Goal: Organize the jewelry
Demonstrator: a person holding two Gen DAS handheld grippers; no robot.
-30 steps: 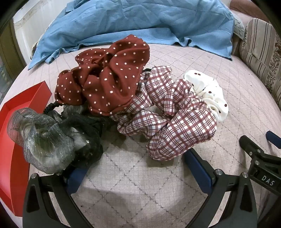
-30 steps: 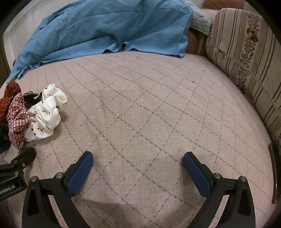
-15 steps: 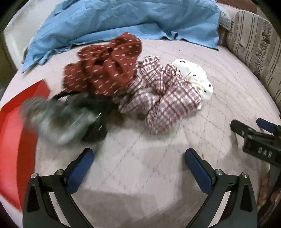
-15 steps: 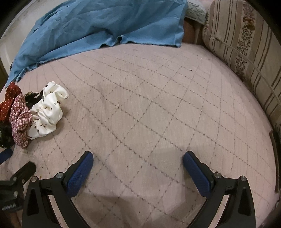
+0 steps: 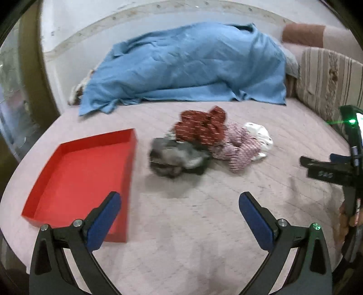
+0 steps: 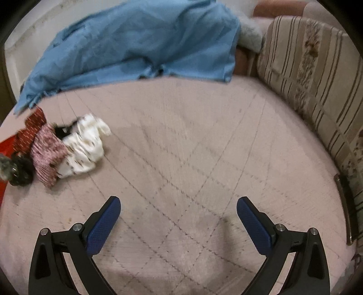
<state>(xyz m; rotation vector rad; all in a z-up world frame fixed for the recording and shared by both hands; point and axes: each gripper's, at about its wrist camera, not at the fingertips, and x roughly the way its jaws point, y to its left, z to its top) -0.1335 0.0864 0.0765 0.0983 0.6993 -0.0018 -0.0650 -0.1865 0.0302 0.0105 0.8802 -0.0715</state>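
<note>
A pile of scrunchies lies on the pink quilted bed: a grey-black mesh one (image 5: 174, 156), a dark red dotted one (image 5: 200, 127), a red-and-white plaid one (image 5: 238, 149) and a white dotted one (image 5: 258, 136). The pile also shows at the left in the right wrist view, with the white one (image 6: 84, 145) nearest. An empty red tray (image 5: 74, 172) lies left of the pile. My left gripper (image 5: 180, 215) is open and empty, well back from the pile. My right gripper (image 6: 178, 220) is open and empty over bare quilt; it also shows in the left wrist view (image 5: 326, 170).
A blue sheet (image 5: 186, 65) is heaped at the far side of the bed. A striped cushion (image 6: 313, 74) runs along the right side. A wall (image 5: 113, 20) stands behind the bed.
Both grippers have pulled back and up from the bed. The pile now looks smaller and farther off, and the whole red tray has come into the left view. Both stay open.
</note>
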